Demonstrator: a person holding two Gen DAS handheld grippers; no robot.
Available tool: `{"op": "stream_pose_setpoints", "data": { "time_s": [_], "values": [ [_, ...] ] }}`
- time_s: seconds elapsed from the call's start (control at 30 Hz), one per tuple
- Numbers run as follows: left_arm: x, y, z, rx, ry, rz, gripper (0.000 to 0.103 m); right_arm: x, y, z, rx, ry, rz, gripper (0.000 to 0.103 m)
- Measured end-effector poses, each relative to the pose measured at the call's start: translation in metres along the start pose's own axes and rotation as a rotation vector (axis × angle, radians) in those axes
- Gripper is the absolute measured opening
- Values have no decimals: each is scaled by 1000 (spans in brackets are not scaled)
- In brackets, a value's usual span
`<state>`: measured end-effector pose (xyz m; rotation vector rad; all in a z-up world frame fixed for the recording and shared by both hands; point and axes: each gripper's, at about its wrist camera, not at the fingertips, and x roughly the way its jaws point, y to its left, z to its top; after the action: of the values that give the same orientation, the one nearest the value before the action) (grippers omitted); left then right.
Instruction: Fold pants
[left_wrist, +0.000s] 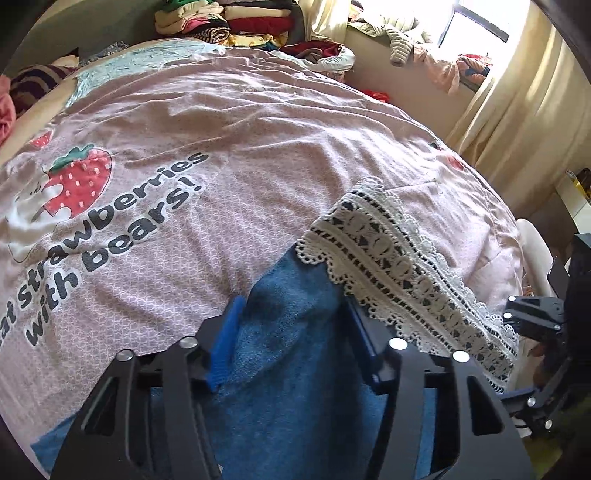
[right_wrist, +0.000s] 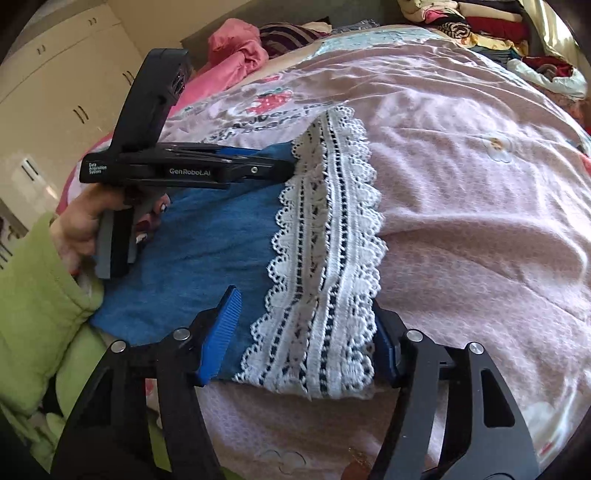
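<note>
Left hand-held gripper (left_wrist: 291, 332): fingers spread, straddling blue pants (left_wrist: 295, 369), no pinch. Right hand-held gripper (right_wrist: 306, 332): fingers spread either side of white lace hem (right_wrist: 325, 240), no pinch. Pants lie flat on pink bedspread (right_wrist: 461, 184) of bed, near its front edge. Clothes pile (left_wrist: 236, 22) at far edge.

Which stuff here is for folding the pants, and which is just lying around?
For the job: blue pants, their lace trim, left claw, right claw.
Just lying around: clothes pile, pink jacket, curtain.
</note>
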<state>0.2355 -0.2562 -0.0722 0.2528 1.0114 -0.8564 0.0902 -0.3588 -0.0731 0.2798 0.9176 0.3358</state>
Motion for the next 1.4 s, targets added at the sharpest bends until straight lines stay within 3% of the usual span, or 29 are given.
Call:
{"op": "stream_pose_setpoints", "data": {
  "time_s": [0.1, 0.17, 0.4, 0.7, 0.77, 0.83, 0.87, 0.9, 1.07, 1.2, 1.3, 1.4],
  "values": [
    [0, -6, -2, 12, -8, 5, 33, 6, -4, 2, 9, -9, 8, 41],
    [-2, -7, -2, 11, -17, 35, 25, 3, -3, 5, 17, -21, 36, 17],
    [-21, 1, -7, -54, -82, -3, 9, -17, 30, 16, -71, -80, 87, 12],
    [-81, 32, -32, -184, -212, -33, 7, -18, 108, 35, -242, -96, 159, 12],
    [-89, 41, -44, -213, -209, -19, 10, -12, 124, 38, -275, -83, 169, 12],
    [-98, 53, -59, -259, -202, 5, 27, -3, 138, 39, -303, -69, 164, 12],
    [-104, 60, -66, -290, -201, 26, 45, 4, 149, 40, -328, -55, 162, 12],
    [-114, 71, -79, -337, -204, 58, 50, 7, 156, 40, -344, -48, 161, 12],
    [-167, 106, -132, -470, -290, 165, 50, 34, 213, 28, -519, 14, 137, 12],
    [-195, 120, -170, -555, -342, 155, 50, 61, 244, 11, -634, 83, 91, 13],
    [-201, 125, -190, -596, -365, 123, 53, 76, 256, -3, -675, 108, 73, 22],
    [-195, 130, -198, -639, -370, 95, 53, 72, 260, -11, -670, 94, 130, 37]
  ]
}}
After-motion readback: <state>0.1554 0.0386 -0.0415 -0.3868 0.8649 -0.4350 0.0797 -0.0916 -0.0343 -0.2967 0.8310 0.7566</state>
